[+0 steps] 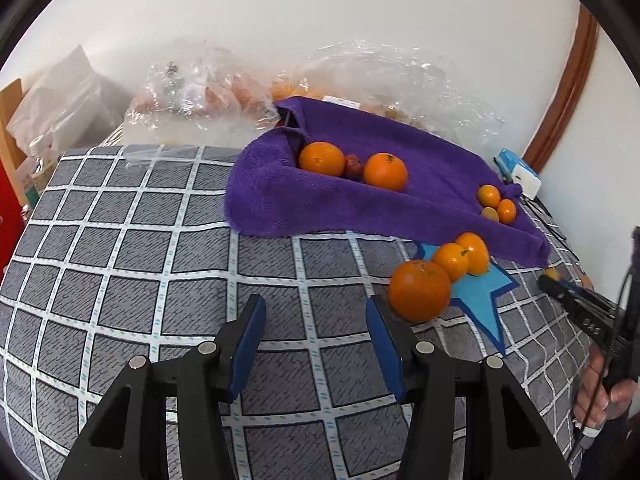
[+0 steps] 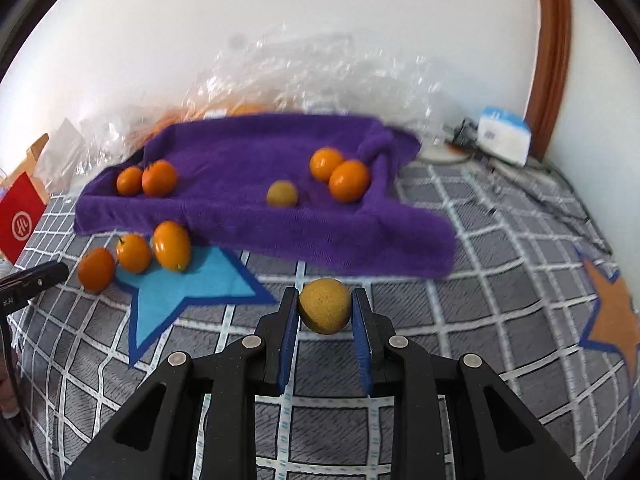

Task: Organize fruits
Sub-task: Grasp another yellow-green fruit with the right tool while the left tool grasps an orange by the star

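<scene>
My right gripper [image 2: 325, 295] is shut on a small yellow-brown round fruit [image 2: 325, 312], held just above the checked bedspread in front of the purple towel [image 2: 248, 216]. On the towel lie another yellowish fruit [image 2: 282, 194] and two pairs of oranges [image 2: 349, 180] [image 2: 159, 178]. Three oranges [image 2: 172, 246] sit on and beside the blue star patch [image 2: 192, 284]. In the left wrist view my left gripper [image 1: 316, 308] stands open over the bedspread with nothing between its fingers. The biggest orange [image 1: 419, 295] is just right of its right finger.
Crumpled clear plastic bags [image 1: 192, 92] with more fruit lie behind the towel against the wall. A white and blue box [image 2: 505, 136] and cables are at the back right. A red bag [image 2: 18, 220] stands at the left. An orange star patch [image 2: 612, 320] is on the right.
</scene>
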Action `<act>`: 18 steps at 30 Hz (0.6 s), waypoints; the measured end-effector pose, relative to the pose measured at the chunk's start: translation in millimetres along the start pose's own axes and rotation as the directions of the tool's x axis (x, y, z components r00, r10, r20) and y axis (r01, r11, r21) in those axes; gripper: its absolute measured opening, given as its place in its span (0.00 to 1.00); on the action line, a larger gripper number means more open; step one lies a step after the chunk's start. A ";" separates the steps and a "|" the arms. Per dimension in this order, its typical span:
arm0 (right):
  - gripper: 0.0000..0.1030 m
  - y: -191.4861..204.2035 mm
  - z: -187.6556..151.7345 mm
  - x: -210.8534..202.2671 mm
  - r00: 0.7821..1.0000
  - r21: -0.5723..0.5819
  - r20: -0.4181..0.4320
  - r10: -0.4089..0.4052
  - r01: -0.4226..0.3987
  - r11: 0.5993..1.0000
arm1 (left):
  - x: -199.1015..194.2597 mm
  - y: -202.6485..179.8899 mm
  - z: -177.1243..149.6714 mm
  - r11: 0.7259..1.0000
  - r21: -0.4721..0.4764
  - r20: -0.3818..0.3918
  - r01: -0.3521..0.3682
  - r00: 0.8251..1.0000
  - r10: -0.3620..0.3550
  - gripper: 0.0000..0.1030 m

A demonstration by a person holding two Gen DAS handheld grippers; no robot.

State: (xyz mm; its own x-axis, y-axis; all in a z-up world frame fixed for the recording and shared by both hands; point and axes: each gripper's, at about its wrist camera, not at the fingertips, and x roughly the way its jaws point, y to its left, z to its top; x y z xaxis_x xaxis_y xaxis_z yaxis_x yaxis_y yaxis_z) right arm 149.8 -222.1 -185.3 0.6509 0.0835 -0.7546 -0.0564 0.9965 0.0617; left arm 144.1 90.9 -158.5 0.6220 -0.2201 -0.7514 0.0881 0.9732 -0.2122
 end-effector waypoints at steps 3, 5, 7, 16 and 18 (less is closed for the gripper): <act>0.25 -2.0 -0.8 1.8 1.000 0.009 -0.008 0.013 -0.013 1.000 | -3.1 -5.3 -1.4 0.999 0.012 0.011 0.031 0.999 -0.031 0.48; 0.25 -3.3 -2.3 1.1 1.000 0.013 -0.008 0.016 -0.016 1.000 | 0.4 -10.8 -3.5 0.999 0.029 -0.014 0.035 0.999 -0.034 0.48; 0.25 -5.3 -5.3 1.8 1.000 0.024 -0.017 0.011 -0.010 1.000 | 2.3 -16.1 -5.3 0.999 0.036 -0.042 0.037 0.998 -0.035 0.48; 0.25 -13.7 -6.9 4.5 0.999 0.069 -0.038 0.022 -0.019 0.997 | 9.6 -56.7 5.8 0.997 0.035 -0.064 0.073 0.995 -0.071 0.63; 0.25 -12.4 -6.9 4.3 0.999 0.064 -0.036 0.019 -0.016 0.998 | 18.0 -62.5 9.7 0.998 0.026 -0.078 0.060 0.995 -0.057 0.64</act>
State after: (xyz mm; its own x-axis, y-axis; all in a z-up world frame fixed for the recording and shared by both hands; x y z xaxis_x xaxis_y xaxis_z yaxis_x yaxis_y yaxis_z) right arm 148.1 -234.1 -193.8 0.6219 0.1018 -0.7765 -0.0186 0.9932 0.1153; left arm 157.4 26.8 -152.7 0.5536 -0.2801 -0.7843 0.1451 0.9598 -0.2404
